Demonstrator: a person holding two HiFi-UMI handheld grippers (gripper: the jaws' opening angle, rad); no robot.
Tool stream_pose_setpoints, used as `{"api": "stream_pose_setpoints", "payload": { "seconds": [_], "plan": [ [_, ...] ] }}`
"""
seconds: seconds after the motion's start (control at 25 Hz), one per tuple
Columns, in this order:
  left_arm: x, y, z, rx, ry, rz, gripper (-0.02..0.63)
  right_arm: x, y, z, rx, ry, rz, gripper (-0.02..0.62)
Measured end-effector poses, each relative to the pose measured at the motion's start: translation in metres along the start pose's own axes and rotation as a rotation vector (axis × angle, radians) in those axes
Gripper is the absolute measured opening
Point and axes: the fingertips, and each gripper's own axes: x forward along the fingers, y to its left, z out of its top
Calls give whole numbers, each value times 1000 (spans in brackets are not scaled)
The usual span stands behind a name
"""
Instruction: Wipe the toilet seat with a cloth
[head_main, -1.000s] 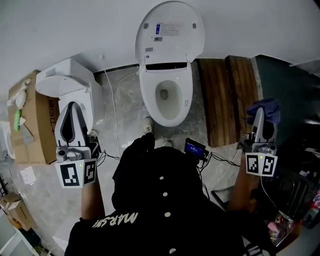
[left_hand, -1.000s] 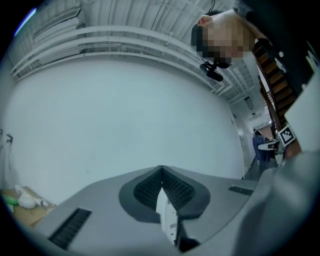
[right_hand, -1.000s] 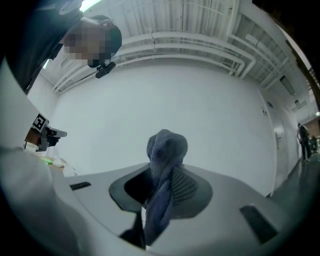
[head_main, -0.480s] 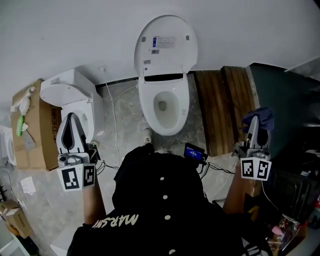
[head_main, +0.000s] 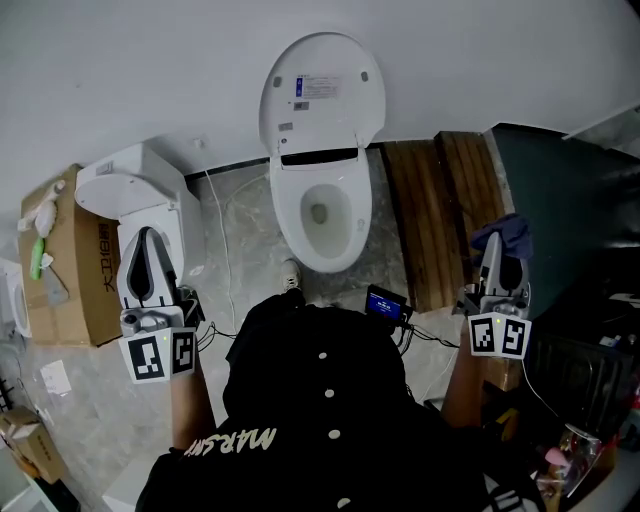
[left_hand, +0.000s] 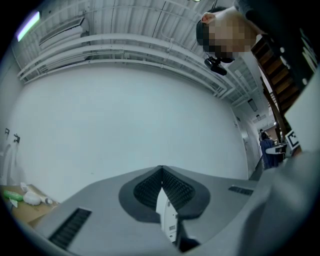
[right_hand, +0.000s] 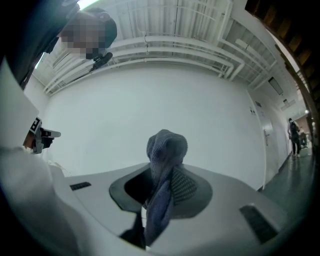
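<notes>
The white toilet (head_main: 318, 215) stands ahead against the wall, its lid (head_main: 310, 90) raised and the seat rim down around the bowl. My right gripper (head_main: 493, 245) is held up at the right, well short of the toilet, shut on a dark blue cloth (head_main: 507, 232). In the right gripper view the cloth (right_hand: 166, 150) bunches up out of the closed right gripper (right_hand: 159, 187). My left gripper (head_main: 148, 235) is raised at the left; the left gripper view shows the left gripper (left_hand: 161, 172) shut with nothing in it.
A second white toilet unit (head_main: 135, 180) and a cardboard box (head_main: 65, 250) stand at the left. Wooden boards (head_main: 440, 215) lie right of the toilet. A small device with a blue screen (head_main: 388, 300) and cables lie on the marble floor near my feet.
The toilet sits a little further off and left in view. My right gripper with the cloth has drifted left; the left gripper has barely moved.
</notes>
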Motion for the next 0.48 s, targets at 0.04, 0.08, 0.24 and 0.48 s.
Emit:
{"api": "stream_pose_setpoints", "payload": {
  "seconds": [0.04,0.08,0.24,0.48],
  "plan": [
    [1,-1,0,0,-1,-2,9,0,1,0,0,0,4,84],
    [1,-2,0,1,0,-3,9,0,2,0,0,-1,8,84],
    [2,-7,0,0,1,-9,9,1,4,-3,7,3,22,84],
    [5,-16,3,-3,-6,-27,9,2,6,-4,8,14,37,86]
  ]
}}
